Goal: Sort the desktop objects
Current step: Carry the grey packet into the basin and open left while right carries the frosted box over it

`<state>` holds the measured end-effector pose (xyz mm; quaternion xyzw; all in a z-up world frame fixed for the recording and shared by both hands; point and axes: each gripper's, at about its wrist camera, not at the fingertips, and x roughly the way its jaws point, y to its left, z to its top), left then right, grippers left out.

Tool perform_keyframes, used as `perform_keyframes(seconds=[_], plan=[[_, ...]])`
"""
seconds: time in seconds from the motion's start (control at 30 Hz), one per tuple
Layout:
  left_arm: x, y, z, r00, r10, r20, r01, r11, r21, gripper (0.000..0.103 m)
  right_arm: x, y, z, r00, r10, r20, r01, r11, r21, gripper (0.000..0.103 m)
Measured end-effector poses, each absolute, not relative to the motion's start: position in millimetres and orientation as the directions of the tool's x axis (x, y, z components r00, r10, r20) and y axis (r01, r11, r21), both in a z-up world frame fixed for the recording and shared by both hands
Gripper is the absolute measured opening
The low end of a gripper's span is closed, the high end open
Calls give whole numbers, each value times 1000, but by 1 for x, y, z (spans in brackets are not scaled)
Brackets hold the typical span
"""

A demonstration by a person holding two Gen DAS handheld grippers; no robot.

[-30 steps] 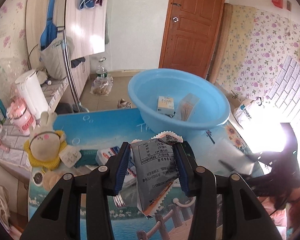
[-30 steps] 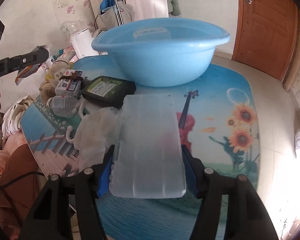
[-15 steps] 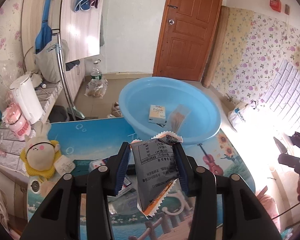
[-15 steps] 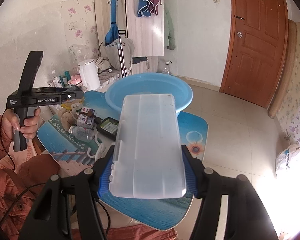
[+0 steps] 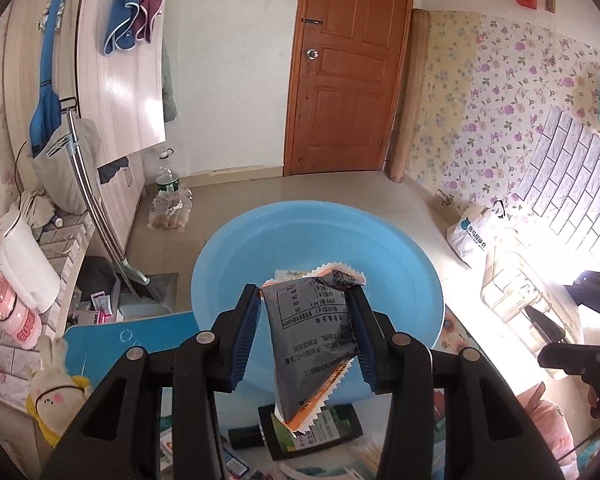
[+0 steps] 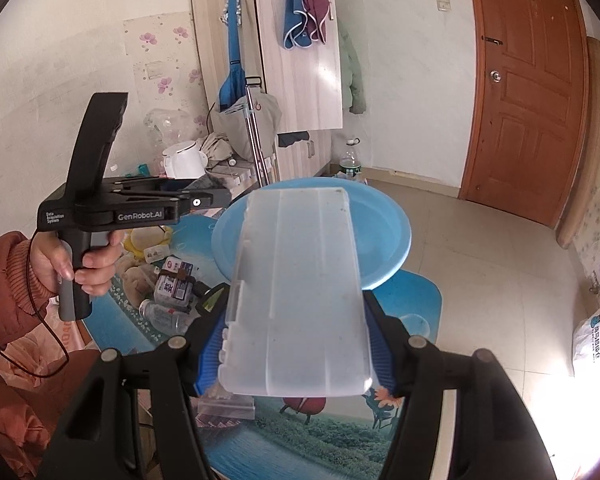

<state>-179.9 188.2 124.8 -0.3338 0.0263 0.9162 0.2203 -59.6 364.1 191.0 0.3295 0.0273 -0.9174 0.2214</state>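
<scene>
Above the blue basin, the left gripper pinches a crumpled grey sachet, while the right gripper clamps a frosted plastic case.

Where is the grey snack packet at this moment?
In the left wrist view, the grey snack packet is clamped in the left tongs, held up in front of the blue basin, above the table.

Sky-blue basin, grey orange-edged packet, frosted translucent box, flower-patterned wallpaper
</scene>
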Motion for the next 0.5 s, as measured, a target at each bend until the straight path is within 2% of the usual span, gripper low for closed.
perform_keyframes(seconds=[0.2, 0.37, 0.5], plan=[[-221, 208, 101, -649, 369, -666, -425, -901, -86, 44, -74, 368, 188, -690, -381, -616, 407, -907, 105, 60], [-234, 209, 83, -626, 354, -694, -418, -905, -85, 55, -83, 369, 187, -694, -377, -613, 399, -911, 109, 60], [-232, 204, 84, -638, 357, -683, -412, -907, -89, 64, -88, 364, 187, -700, -378, -606, 395, -912, 112, 60]])
